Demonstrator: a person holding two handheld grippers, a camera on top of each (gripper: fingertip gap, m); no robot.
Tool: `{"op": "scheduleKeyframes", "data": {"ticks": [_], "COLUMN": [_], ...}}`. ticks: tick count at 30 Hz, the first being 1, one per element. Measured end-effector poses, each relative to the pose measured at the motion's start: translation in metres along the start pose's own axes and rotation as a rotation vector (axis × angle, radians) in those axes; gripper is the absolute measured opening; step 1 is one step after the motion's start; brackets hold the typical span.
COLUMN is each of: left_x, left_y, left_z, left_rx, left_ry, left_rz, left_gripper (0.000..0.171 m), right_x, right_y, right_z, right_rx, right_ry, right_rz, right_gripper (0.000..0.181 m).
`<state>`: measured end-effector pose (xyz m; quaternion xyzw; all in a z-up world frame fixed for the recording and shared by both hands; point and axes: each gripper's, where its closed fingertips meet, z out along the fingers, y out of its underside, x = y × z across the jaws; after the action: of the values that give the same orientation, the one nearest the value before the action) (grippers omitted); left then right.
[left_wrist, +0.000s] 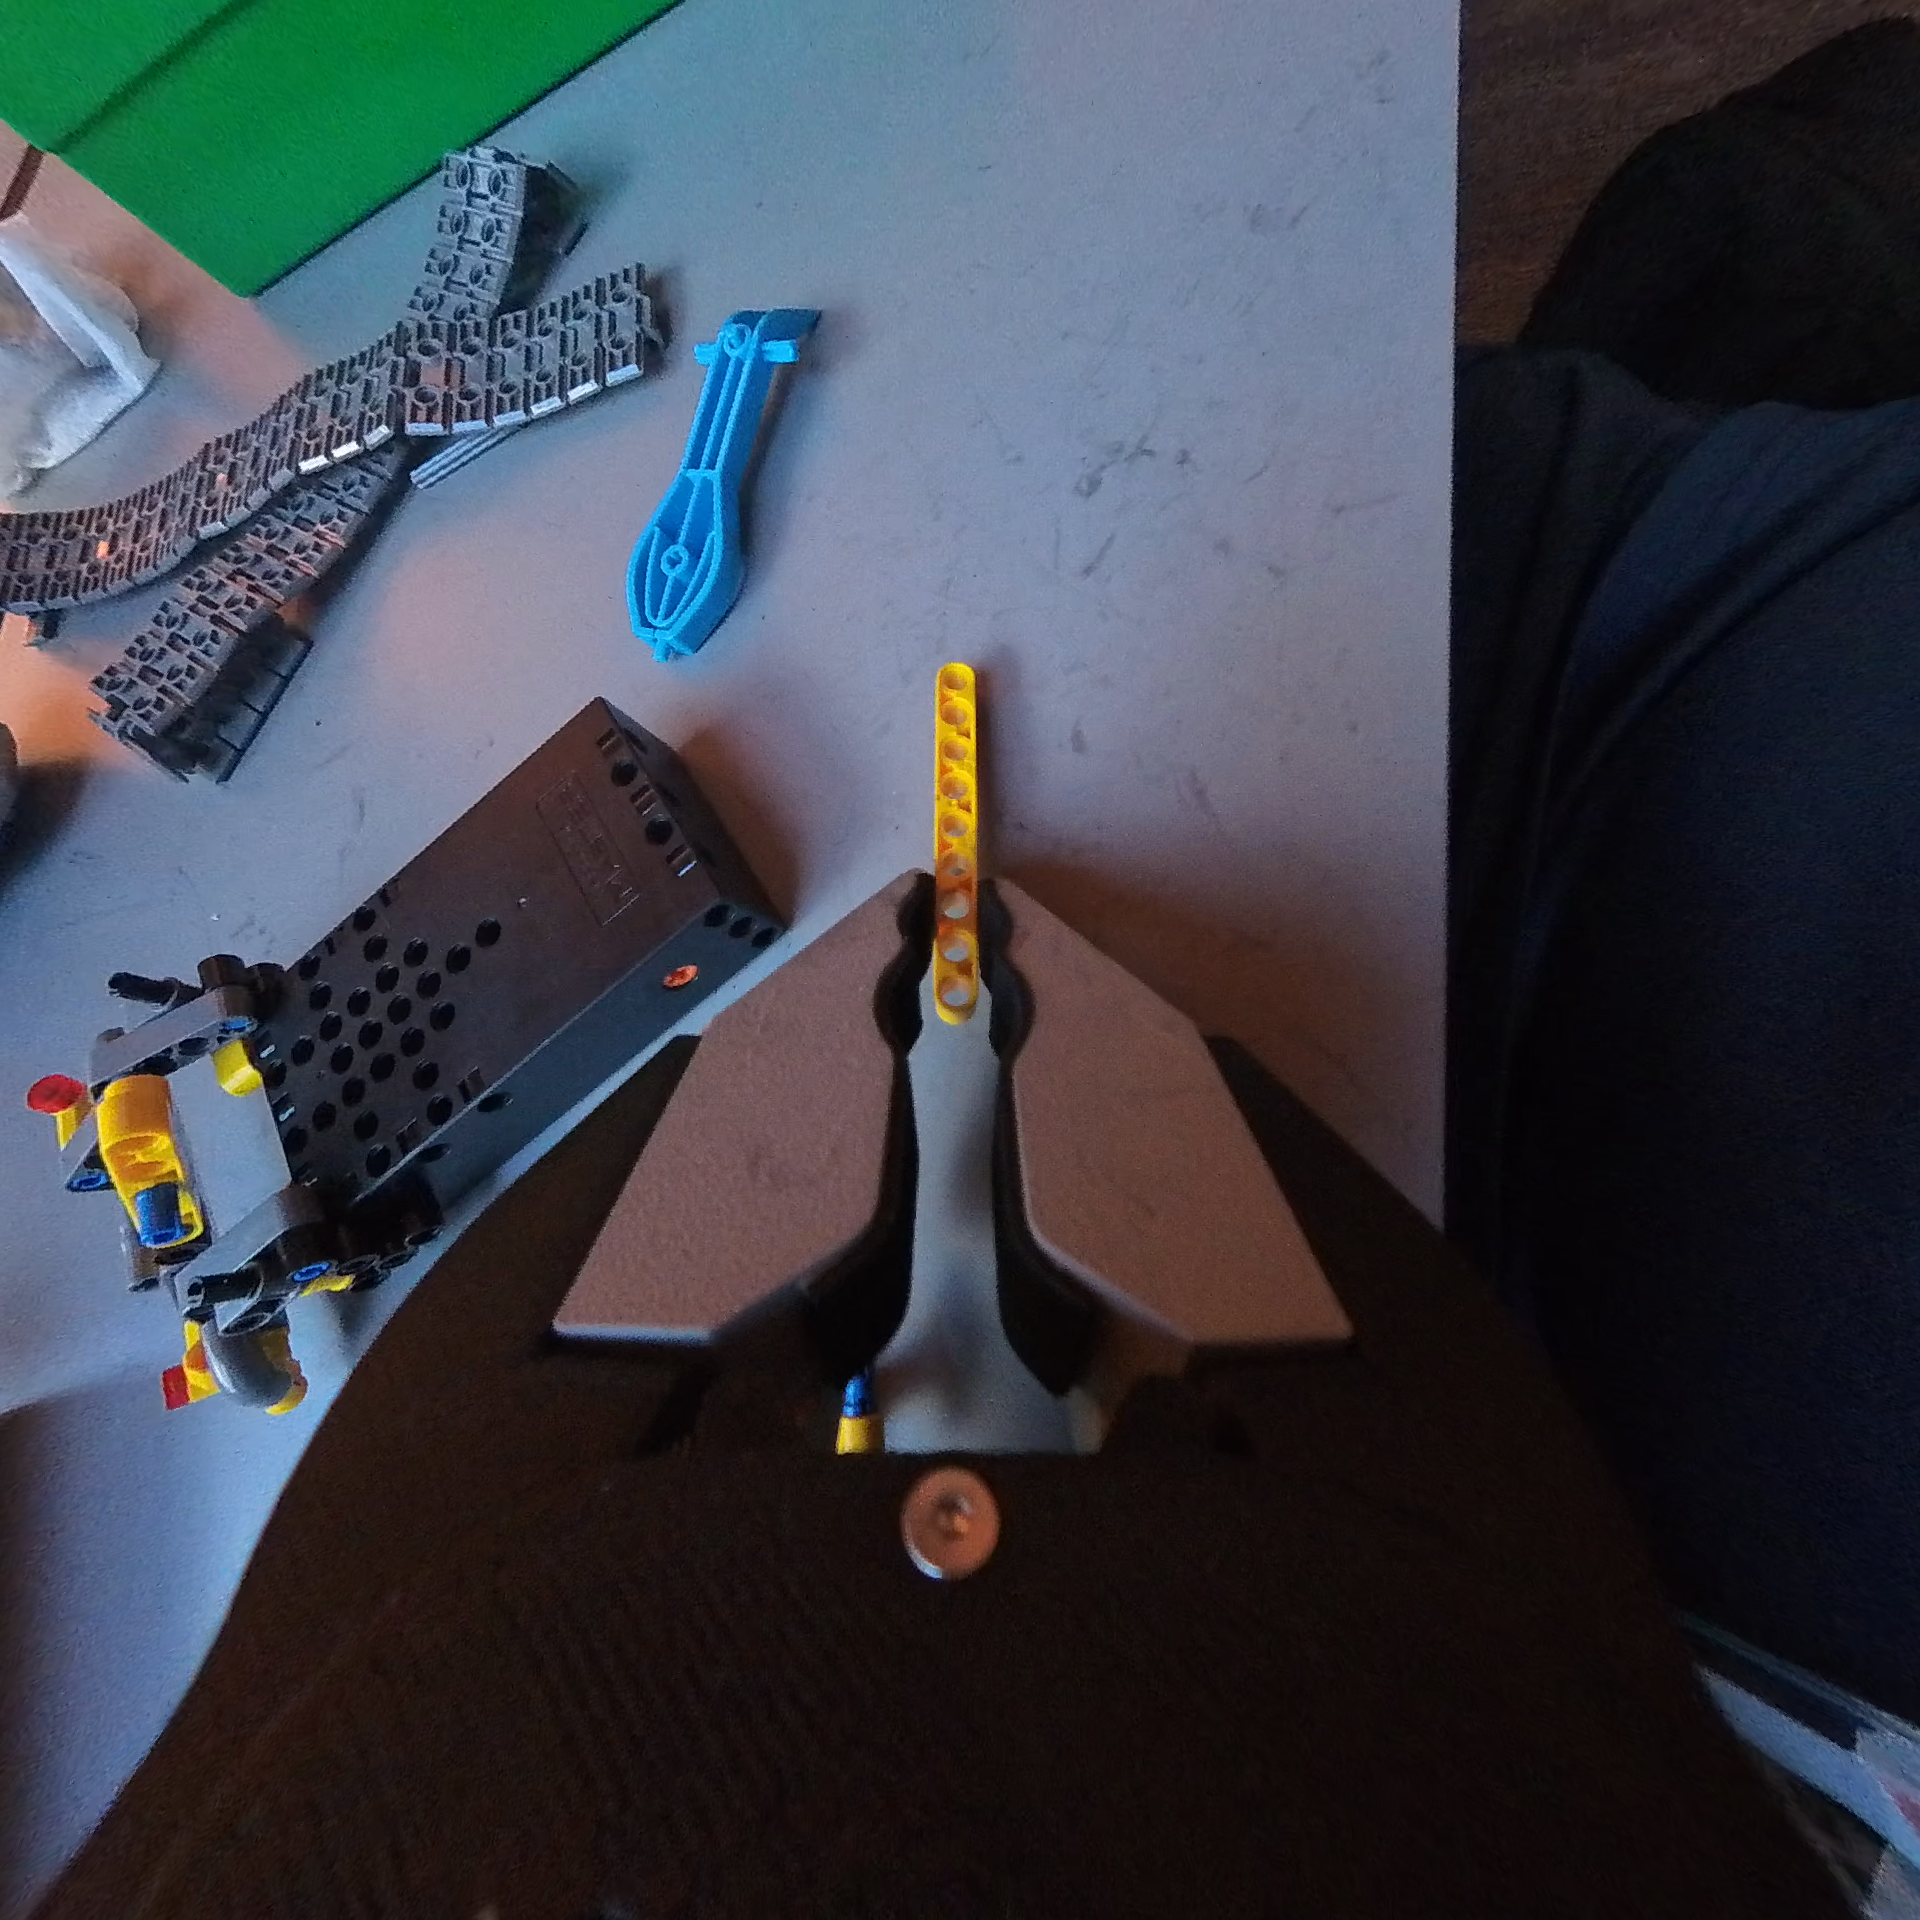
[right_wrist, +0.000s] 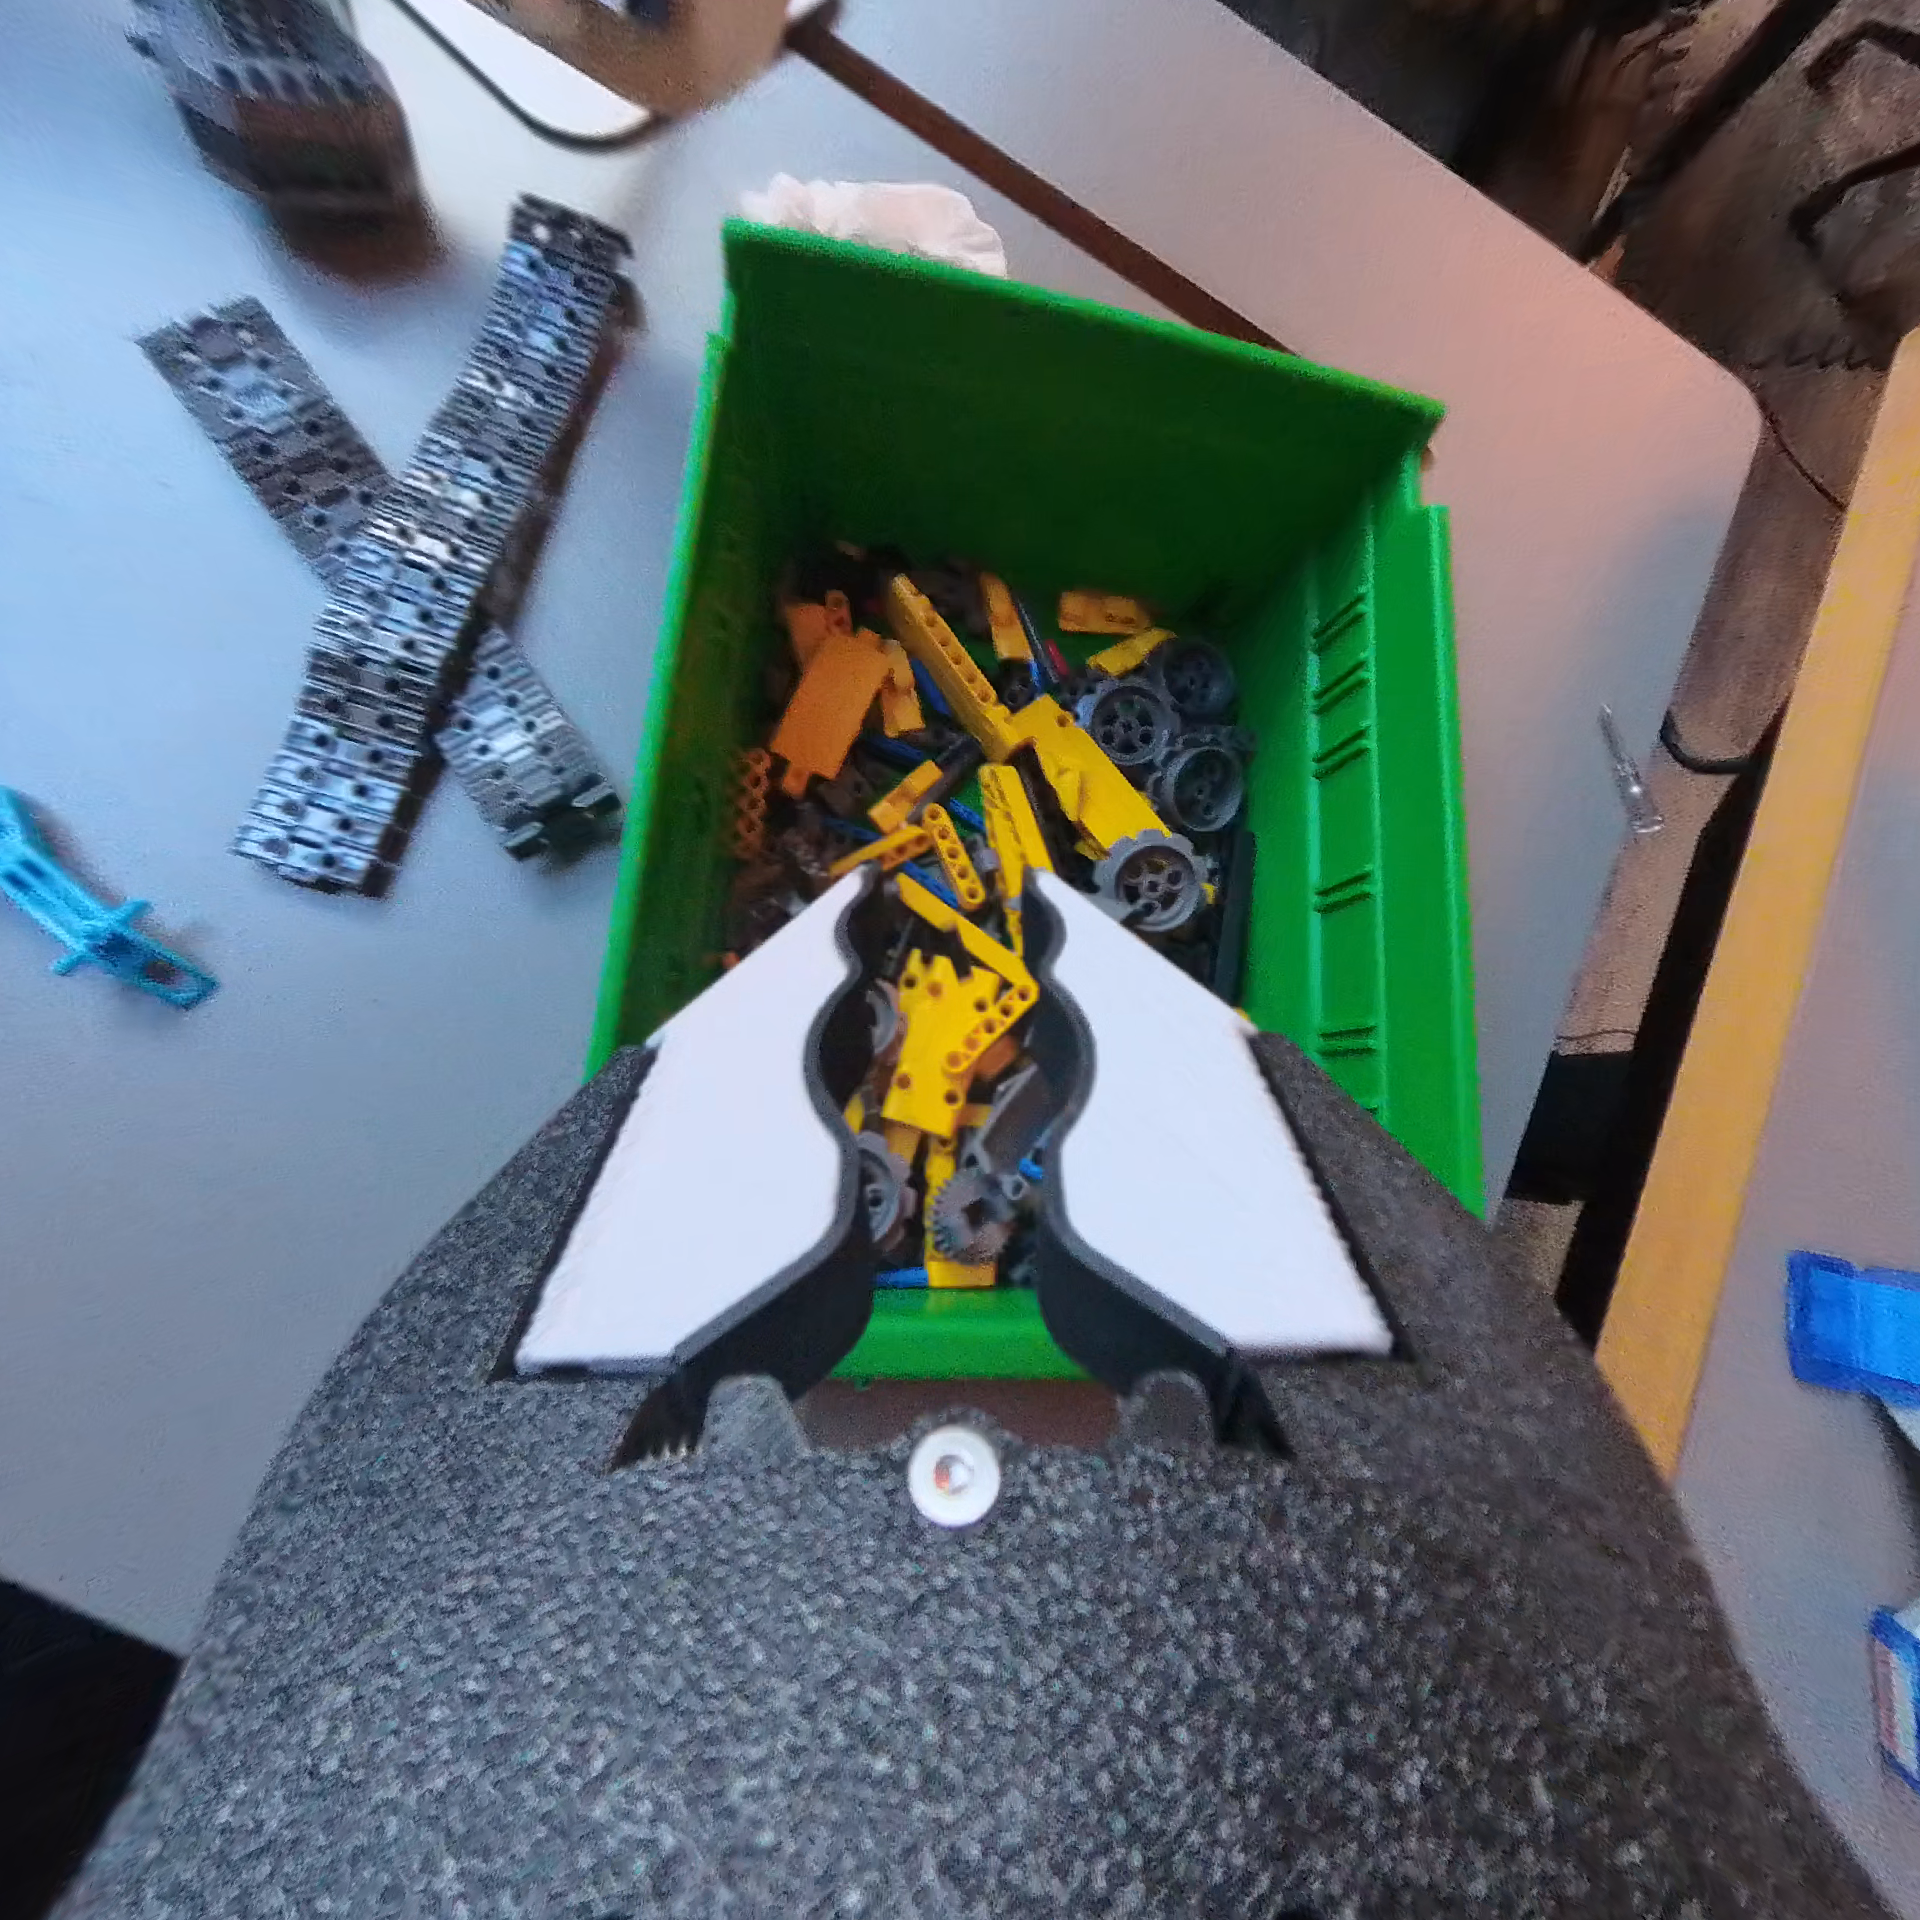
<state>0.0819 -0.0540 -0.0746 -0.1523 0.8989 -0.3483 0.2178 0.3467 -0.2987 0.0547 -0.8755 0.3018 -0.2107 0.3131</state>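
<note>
In the left wrist view my left gripper (left_wrist: 957, 883) is shut on a thin yellow beam with holes (left_wrist: 956, 748), which sticks out forward past the fingertips just above the grey table (left_wrist: 1143, 364). A black perforated box (left_wrist: 499, 987) with a yellow and grey brick assembly (left_wrist: 177, 1164) lies just to its left. In the right wrist view my right gripper (right_wrist: 951, 883) is open and empty, hovering over a green bin (right_wrist: 1351, 727) filled with loose yellow, orange and grey building pieces (right_wrist: 987, 748).
A blue plastic part (left_wrist: 691, 499) (right_wrist: 94, 914) and grey track strips (left_wrist: 312, 457) (right_wrist: 416, 582) lie on the table beside the bin (left_wrist: 260, 125). A person's dark clothing (left_wrist: 1714, 831) is past the table's right edge. A white crumpled tissue (right_wrist: 883, 218) lies behind the bin. About 40 centimeters separates my left fingertips from my right.
</note>
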Motion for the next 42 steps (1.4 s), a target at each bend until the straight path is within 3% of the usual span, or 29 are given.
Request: {"op": "scheduleKeyframes", "data": {"ticks": [4,7,11,15,18,21,27,31,38,42], "left_x": [0.000,0.000,0.000,0.000,-0.004,-0.011,-0.015,-0.017,-0.013,-0.013], "left_y": [0.000,0.000,0.000,-0.001,-0.006,-0.015,-0.026,-0.024,-0.013,-0.019], "left_z": [0.000,0.000,0.000,-0.001,-0.006,-0.018,-0.044,-0.049,-0.042,-0.049], "left_rx": [0.000,0.001,0.001,0.011,0.054,0.141,0.287,0.297,0.229,0.292], "left_ry": [0.001,0.008,0.028,0.034,-0.008,-0.088,-0.210,-0.246,-0.112,-0.096], "left_rz": [-0.001,-0.009,-0.029,-0.039,-0.034,-0.022,0.018,0.016,-0.077,-0.088], "left_gripper": [0.005,0.005,0.005,0.005,0.005,0.006,0.006,0.006,0.005,0.006], "right_x": [0.002,-0.022,-0.126,-0.239,-0.294,-0.332,-0.369,-0.386,-0.392,-0.391], "right_y": [0.001,-0.014,-0.037,-0.024,-0.009,-0.007,-0.004,-0.009,-0.012,-0.015], "right_z": [0.002,-0.005,-0.015,0.002,0.019,0.013,0.004,0.003,0.009,0.004], "right_rx": [0.047,0.143,0.291,0.311,0.284,0.370,0.492,0.554,0.582,0.612], "right_ry": [0.008,-0.029,-0.241,-0.419,-0.515,-0.632,-0.777,-0.863,-0.913,-0.922], "right_rz": [0.026,0.044,-0.137,-0.381,-0.478,-0.560,-0.628,-0.597,-0.570,-0.546], "right_gripper": [0.019,0.019,0.019,0.019,0.025,0.027,0.026,0.028,0.028,0.028]}}
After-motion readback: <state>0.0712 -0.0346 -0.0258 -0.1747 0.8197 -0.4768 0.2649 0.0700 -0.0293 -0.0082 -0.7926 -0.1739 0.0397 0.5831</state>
